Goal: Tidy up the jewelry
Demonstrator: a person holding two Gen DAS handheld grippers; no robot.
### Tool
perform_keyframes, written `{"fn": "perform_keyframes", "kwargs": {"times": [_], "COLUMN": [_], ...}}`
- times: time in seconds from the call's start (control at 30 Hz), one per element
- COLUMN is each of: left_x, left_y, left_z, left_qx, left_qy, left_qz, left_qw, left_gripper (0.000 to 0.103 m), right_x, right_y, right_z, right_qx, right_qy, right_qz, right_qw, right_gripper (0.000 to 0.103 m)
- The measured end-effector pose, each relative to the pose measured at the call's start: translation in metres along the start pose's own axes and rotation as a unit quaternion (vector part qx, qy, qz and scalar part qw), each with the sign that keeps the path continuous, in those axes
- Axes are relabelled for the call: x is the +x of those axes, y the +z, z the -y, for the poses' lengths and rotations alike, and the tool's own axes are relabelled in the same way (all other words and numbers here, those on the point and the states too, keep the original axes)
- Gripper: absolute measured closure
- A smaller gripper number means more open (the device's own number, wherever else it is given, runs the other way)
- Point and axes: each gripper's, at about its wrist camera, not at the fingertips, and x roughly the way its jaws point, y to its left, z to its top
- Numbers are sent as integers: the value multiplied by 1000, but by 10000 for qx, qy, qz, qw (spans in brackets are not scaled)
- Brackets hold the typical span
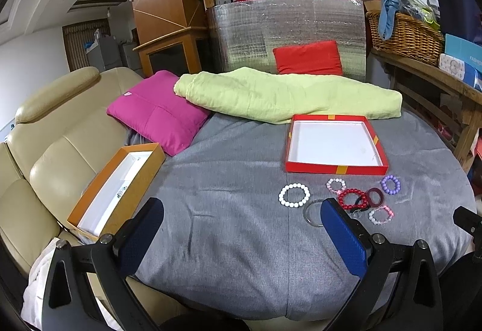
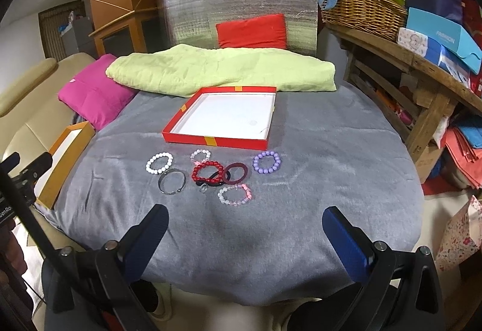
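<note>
Left wrist view: left gripper [image 1: 241, 225] with both blue-padded fingers [image 1: 343, 231] spread wide apart, nothing between them. Ahead and to the right of the fingertips, a cluster of jewelry on the grey blanket [image 1: 229, 210]: one white bead bracelet [image 1: 294, 195], one clear bangle [image 1: 313, 213] partly behind the right finger, one red bead bracelet [image 1: 351, 199], one maroon ring-shaped band [image 1: 375, 197], one purple bead bracelet [image 1: 390, 184], two pale pink-and-clear bead bracelets [image 1: 335, 185] [image 1: 381, 215], one black hair tie [image 1: 360, 204]. Just beyond the cluster, one shallow square red tray [image 1: 336, 169] with white lining, empty. Far to the left, one long orange box [image 1: 90, 204], white inside, small items in it too small to name. Further ahead: one magenta cushion [image 1: 156, 114], one folded green quilt [image 1: 286, 96], one red cushion [image 1: 308, 57] against a silvery foil panel [image 1: 286, 23].

Right wrist view: right gripper [image 2: 245, 224] likewise wide open and empty. Straight ahead of the fingertips, the same eight pieces lying close together, several touching or overlapping around the red beads, the purple bracelet a little apart to the right. Red tray directly behind them. Soft, slightly wrinkled blanket over a rounded surface; beige leather sofa [image 2: 27, 96] to the left; wooden bench with one wicker basket [image 2: 361, 11] to the right; wooden stair railing behind.
</note>
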Motion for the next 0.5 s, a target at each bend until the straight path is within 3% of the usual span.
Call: {"fn": "perform_keyframes", "kwargs": {"times": [0.5], "left_x": [34], "left_y": [4], "left_z": [4], "left_qx": [-25], "left_qy": [80], "left_qz": [-242], "left_qw": [9997], "left_gripper": [0], "right_x": [41], "right_y": [11], "right_z": [6], "right_qx": [178], "right_qy": [124], "right_qz": [-442], "right_qw": [9988], "right_gripper": [0]}}
